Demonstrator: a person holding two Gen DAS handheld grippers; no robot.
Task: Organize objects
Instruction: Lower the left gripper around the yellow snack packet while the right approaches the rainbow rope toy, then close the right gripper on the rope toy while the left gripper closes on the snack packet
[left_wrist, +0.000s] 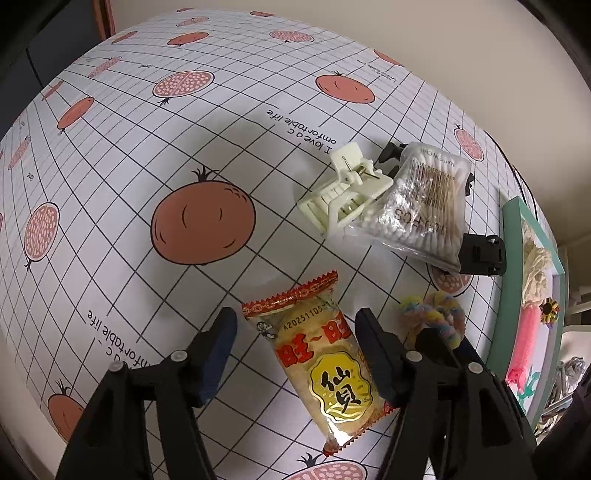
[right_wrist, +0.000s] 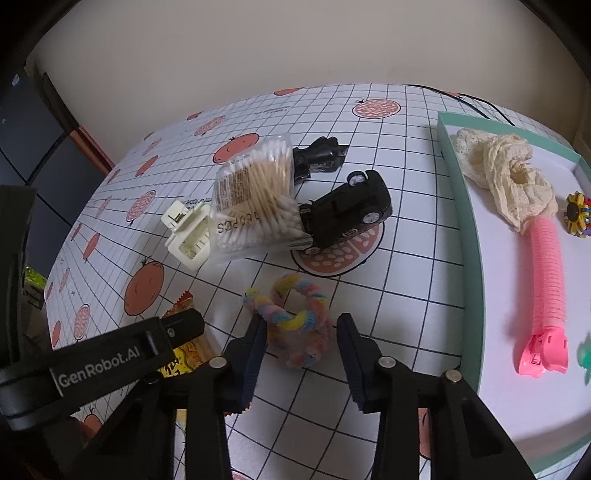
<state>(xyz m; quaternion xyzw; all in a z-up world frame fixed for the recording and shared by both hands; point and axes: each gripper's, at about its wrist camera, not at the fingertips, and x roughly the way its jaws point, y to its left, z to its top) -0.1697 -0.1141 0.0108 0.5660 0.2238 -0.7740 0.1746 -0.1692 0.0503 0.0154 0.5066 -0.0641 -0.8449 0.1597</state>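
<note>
On table, near edge: left gripper (left_wrist: 295, 354) hung low w/ jaws spread either side of snack packet (left_wrist: 319, 365); packet lay flat on the tablecloth (left_wrist: 147, 155) between the fingers, contact w/ pads can't be told.
Right gripper (right_wrist: 301, 354): jaws spread too, straddling the near part of a pastel fuzzy loop (right_wrist: 291, 325); loop lay on cloth, not pinched as far as seen.
Left vs right: left gripper's finger showed at left edge of right wrist view, just beside the right one, over the packet's corner.
Mid-table cluster: cream hair claw clip (left_wrist: 343, 192) touching a clear bag of cotton swabs (left_wrist: 421, 206); bag leaned on a black toy car (right_wrist: 343, 214), which was tipped on its side; second black item (right_wrist: 319, 157) behind bag, kind unclear.
Right edge of table: teal-rimmed tray (right_wrist: 469, 229), white floor.
Tray contents: cream lace scrunchie (right_wrist: 506, 173) toward far end, pink ribbed tube clip (right_wrist: 545, 295) touching it and running toward near end, small multicolour flower piece (right_wrist: 578, 216) by tray's right side.
</note>
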